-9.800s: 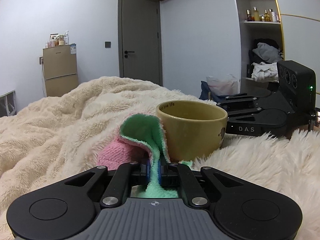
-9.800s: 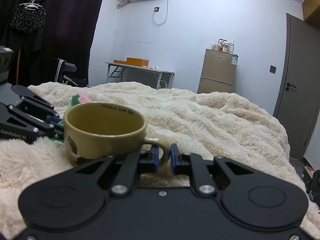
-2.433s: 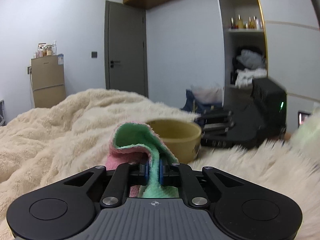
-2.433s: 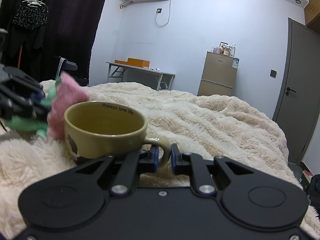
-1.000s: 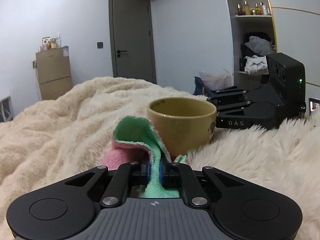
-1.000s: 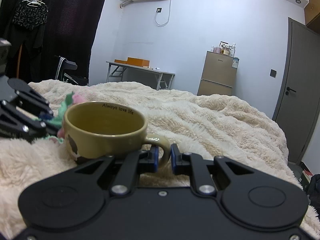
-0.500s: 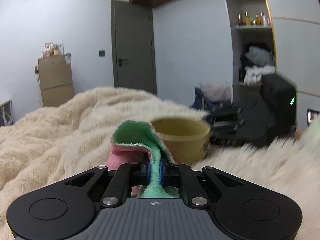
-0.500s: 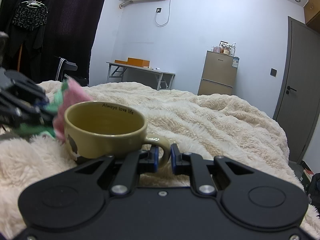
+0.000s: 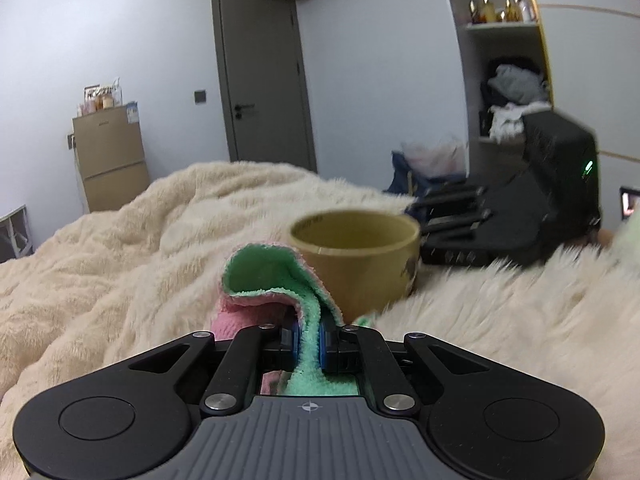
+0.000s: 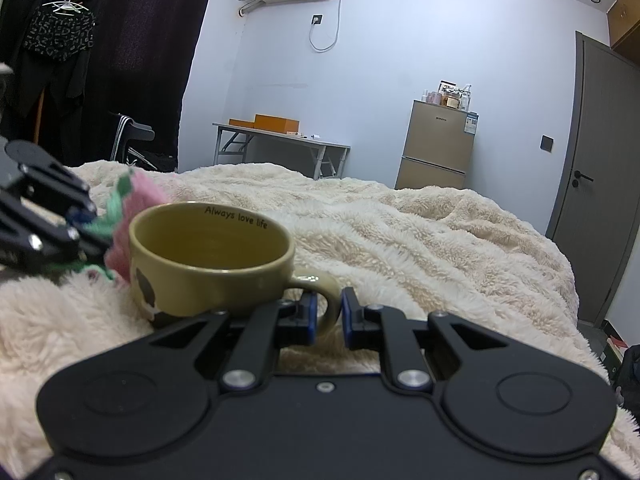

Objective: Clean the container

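Note:
An olive-yellow mug [image 10: 208, 260] with "Always love life" printed inside its rim stands on a cream fluffy blanket [image 10: 420, 232]. My right gripper [image 10: 327, 314] is shut on the mug's handle [image 10: 320, 286]. My left gripper [image 9: 309, 338] is shut on a green and pink cloth [image 9: 272, 280], which sits against the mug's outer wall [image 9: 360, 264], just below the rim. In the right wrist view the cloth [image 10: 132, 200] shows at the mug's left side, with the left gripper [image 10: 86, 216] behind it. The right gripper's body [image 9: 520, 216] lies beyond the mug.
The blanket [image 9: 120, 248] covers the whole bed. A grey door [image 9: 264, 80], a small fridge [image 9: 110, 160] and shelves with clothes [image 9: 516, 92] stand behind. A folding table [image 10: 280, 140] and hanging dark clothes [image 10: 60, 40] are on the other side.
The cloth in my left gripper has kept moving up and down along the mug's left side; it now sits high by the rim. The right gripper and the mug have stayed still.

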